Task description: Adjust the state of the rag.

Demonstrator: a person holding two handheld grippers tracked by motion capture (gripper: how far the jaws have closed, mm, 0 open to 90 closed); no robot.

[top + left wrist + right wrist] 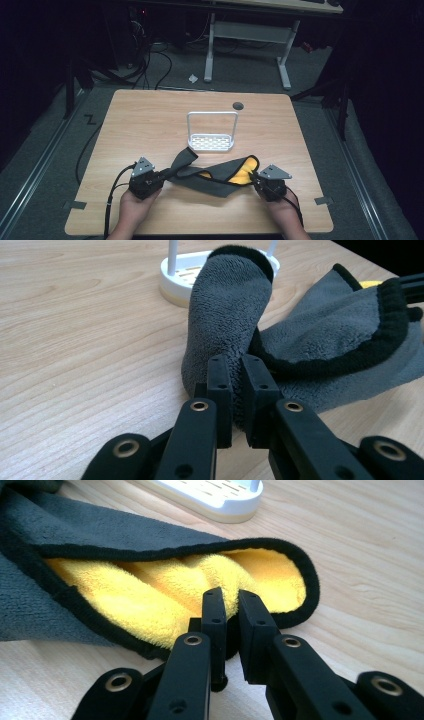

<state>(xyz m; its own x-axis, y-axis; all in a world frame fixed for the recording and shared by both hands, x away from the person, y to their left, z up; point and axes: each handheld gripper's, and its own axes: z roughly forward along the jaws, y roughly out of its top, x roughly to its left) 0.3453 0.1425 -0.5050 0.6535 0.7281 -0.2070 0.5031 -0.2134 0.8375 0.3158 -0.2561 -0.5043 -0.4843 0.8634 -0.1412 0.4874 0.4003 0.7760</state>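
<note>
A cloth [216,179], grey on one side and yellow on the other with a black hem, lies stretched across the near part of the wooden table [150,115]. My left gripper [167,175] is shut on its left end. In the left gripper view the grey cloth [227,305] stands up in a fold from between the jaws of my left gripper [237,377]. My right gripper [255,178] is shut on the right end. In the right gripper view the black hem of the cloth [145,592] is pinched in my right gripper [231,610], yellow side up.
A white rack [211,143] with a tall wire handle stands just behind the cloth at mid table. A round cable hole [238,106] sits near the far edge. Two tape marks lie at the near corners. Desk legs and cables are on the floor beyond.
</note>
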